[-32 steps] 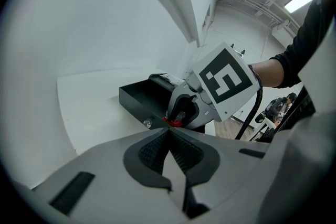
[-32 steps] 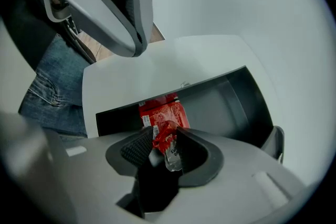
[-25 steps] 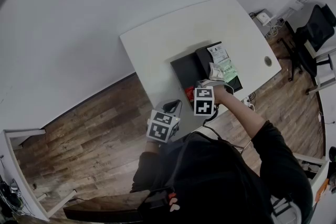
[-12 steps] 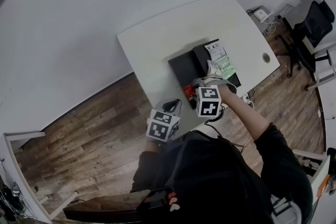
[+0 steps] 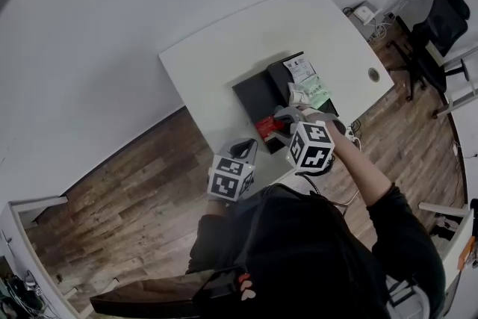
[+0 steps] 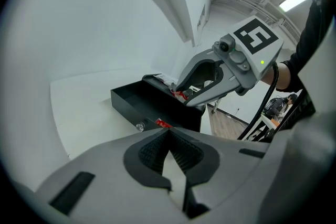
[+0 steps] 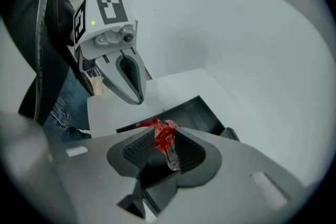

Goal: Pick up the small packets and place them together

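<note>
Compared with a second earlier, the right gripper (image 5: 278, 126) had swung away from the green packets (image 5: 317, 93) on the tray's right side and over to the near edge of the black tray (image 5: 252, 95). There its jaws were clamped on the red packet (image 7: 163, 134). The packet looked pretty crumpled, bright red with a pale shiny end. The left gripper (image 6: 169, 134) hung by the table's (image 5: 224, 63) near edge, jaws pressed together with nothing in them.
</note>
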